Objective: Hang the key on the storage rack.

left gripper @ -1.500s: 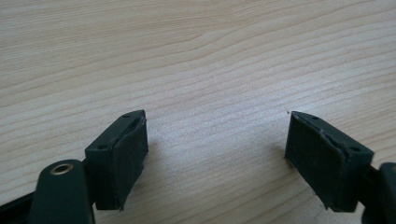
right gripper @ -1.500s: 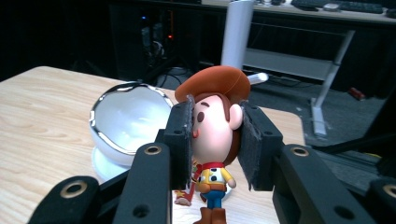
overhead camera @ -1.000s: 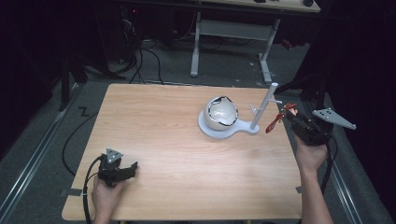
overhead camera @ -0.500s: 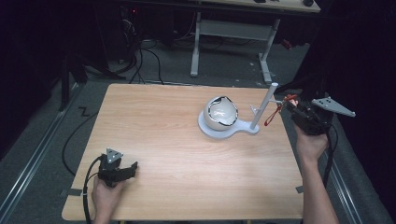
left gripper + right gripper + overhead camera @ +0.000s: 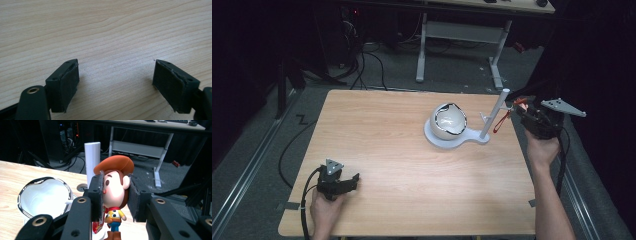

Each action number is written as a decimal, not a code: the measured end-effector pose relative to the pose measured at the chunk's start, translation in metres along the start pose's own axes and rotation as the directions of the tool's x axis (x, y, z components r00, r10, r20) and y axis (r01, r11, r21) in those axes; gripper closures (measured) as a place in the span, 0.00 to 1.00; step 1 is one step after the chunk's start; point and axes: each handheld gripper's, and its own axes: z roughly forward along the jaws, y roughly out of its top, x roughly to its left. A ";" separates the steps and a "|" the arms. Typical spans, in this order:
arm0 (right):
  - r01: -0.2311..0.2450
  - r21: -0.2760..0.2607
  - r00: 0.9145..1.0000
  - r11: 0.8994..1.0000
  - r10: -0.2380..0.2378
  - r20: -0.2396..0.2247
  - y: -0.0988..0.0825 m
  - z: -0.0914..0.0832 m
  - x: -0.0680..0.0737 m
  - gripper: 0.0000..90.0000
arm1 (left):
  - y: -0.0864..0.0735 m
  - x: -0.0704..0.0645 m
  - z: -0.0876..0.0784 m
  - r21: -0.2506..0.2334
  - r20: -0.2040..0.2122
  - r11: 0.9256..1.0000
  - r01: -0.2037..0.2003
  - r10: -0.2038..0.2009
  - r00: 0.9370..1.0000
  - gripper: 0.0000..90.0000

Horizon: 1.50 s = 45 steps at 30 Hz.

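My right gripper (image 5: 115,198) is shut on the head of a small cowboy figure (image 5: 114,195) with an orange-brown hat, yellow shirt and blue trousers. In the high view this gripper (image 5: 521,108) hangs at the table's right edge, close beside the white post (image 5: 493,116) of a white stand. A red loop (image 5: 500,121) dangles from the figure next to the post. A shiny white bowl (image 5: 448,120) sits on the stand's round base (image 5: 438,140). My left gripper (image 5: 354,179) rests open on the table's near left, with bare wood between its jaws (image 5: 115,82).
The wooden table (image 5: 387,150) has its edge just under the right hand. Beyond it lie a dark floor with cables (image 5: 367,60) and a white desk frame (image 5: 462,32). In the right gripper view the post (image 5: 92,157) stands just behind the figure and the bowl (image 5: 45,197) at left.
The right gripper has risen a little and shifted toward the far side with the figure, bringing the red loop nearer the post. The left gripper has stayed put.
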 end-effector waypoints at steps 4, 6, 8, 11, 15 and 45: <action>-0.013 0.014 1.000 1.000 0.013 0.004 -0.002 0.004 -0.004 0.75 | 0.000 0.000 0.000 0.000 0.000 1.000 0.000 0.000 1.000 0.24; -0.015 0.021 1.000 1.000 0.015 0.007 -0.005 0.005 -0.005 0.75 | 0.000 0.000 0.000 0.000 0.000 1.000 0.000 0.000 1.000 0.24; -0.016 0.026 1.000 1.000 0.016 0.010 -0.007 0.006 -0.005 0.75 | 0.000 0.000 0.000 0.000 0.000 1.000 0.000 0.000 1.000 0.24; -0.022 0.030 1.000 0.999 0.022 0.010 -0.011 0.007 -0.007 0.75 | 0.000 0.000 0.000 0.000 0.000 1.000 0.000 0.000 1.000 0.24; -0.019 0.041 1.000 0.999 0.018 0.013 -0.013 0.008 -0.007 0.75 | 0.000 0.000 0.000 0.000 0.000 1.000 0.000 0.000 1.000 0.24; -0.044 0.068 0.999 0.997 0.045 -0.010 -0.042 0.015 -0.007 0.75 | 0.000 0.000 0.000 0.000 -0.001 1.000 -0.001 0.001 1.000 0.24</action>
